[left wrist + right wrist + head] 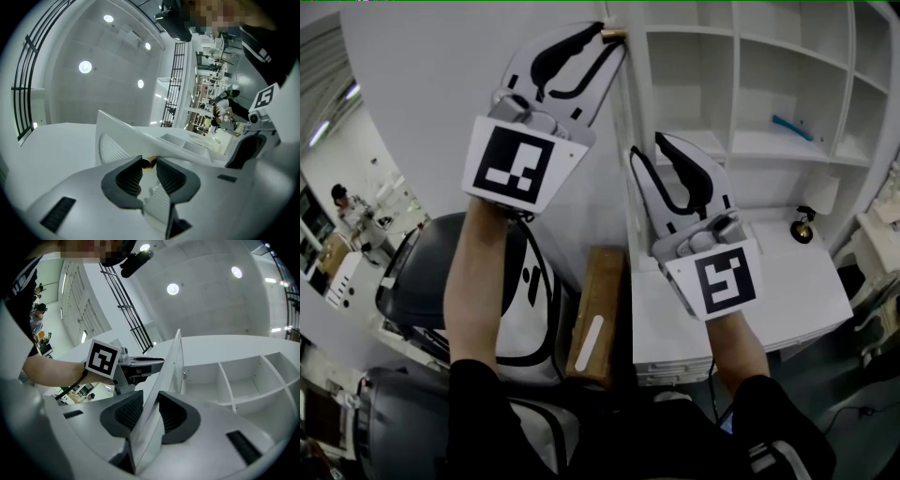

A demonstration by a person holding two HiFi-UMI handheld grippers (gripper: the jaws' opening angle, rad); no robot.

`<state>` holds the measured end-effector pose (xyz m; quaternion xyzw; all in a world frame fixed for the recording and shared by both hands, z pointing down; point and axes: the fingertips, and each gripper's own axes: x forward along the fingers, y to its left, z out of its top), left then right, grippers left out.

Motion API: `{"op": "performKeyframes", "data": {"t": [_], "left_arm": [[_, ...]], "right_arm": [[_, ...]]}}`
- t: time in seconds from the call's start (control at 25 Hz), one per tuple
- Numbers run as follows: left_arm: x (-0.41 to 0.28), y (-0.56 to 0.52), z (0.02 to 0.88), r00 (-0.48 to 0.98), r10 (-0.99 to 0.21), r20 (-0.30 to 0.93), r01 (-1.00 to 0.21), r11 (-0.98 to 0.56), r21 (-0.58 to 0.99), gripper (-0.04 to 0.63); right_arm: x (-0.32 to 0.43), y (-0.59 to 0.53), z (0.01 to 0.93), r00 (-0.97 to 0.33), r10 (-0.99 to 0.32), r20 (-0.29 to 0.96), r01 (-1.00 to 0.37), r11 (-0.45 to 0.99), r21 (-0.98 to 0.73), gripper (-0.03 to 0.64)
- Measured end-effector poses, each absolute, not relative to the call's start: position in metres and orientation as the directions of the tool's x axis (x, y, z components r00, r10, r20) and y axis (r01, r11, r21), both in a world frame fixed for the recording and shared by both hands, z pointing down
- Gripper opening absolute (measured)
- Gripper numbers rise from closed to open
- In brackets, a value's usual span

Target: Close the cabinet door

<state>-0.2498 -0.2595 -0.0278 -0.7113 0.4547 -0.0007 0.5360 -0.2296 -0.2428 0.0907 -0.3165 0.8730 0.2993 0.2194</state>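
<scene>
The white cabinet door [441, 84] stands open to the left of the white shelf cabinet [769, 94]. My left gripper [611, 36] is up at the door's top edge, shut on a small brass knob [149, 162] that sits between its dark ribbed pads [131, 176]. Lower down, my right gripper [647, 145] straddles the door's free edge. In the right gripper view the thin door panel [168, 366] runs between its pads [129, 411], which press on both faces. The cabinet's compartments [243, 380] lie open behind it.
A dark office chair [422, 272] and a wooden box [598, 309] stand below the door. A white counter [787, 281] under the shelves carries a small dark and brass object [803, 228]. A blue item [792, 127] lies on a shelf. A person [342, 197] works far left.
</scene>
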Motion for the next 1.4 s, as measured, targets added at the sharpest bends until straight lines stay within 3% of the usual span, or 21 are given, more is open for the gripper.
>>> {"op": "performKeyframes", "data": {"t": [0.44, 0.84, 1.4], "left_arm": [[-0.209, -0.28, -0.027, 0.582, -0.646, -0.494, -0.653, -0.009, -0.757, 0.089], [-0.163, -0.315, -0.031, 0.622, -0.619, -0.479, -0.677, -0.12, -0.726, 0.089], [-0.145, -0.338, -0.027, 0.63, -0.617, -0.471, -0.64, -0.07, -0.765, 0.089]], "right_arm": [[-0.187, -0.267, 0.091, -0.677, -0.476, -0.562, -0.715, 0.606, 0.348, 0.107], [-0.138, -0.301, 0.088, -0.665, -0.49, -0.564, -0.721, 0.62, 0.311, 0.104], [-0.118, -0.334, 0.094, -0.64, -0.535, -0.552, -0.745, 0.609, 0.273, 0.098]]}}
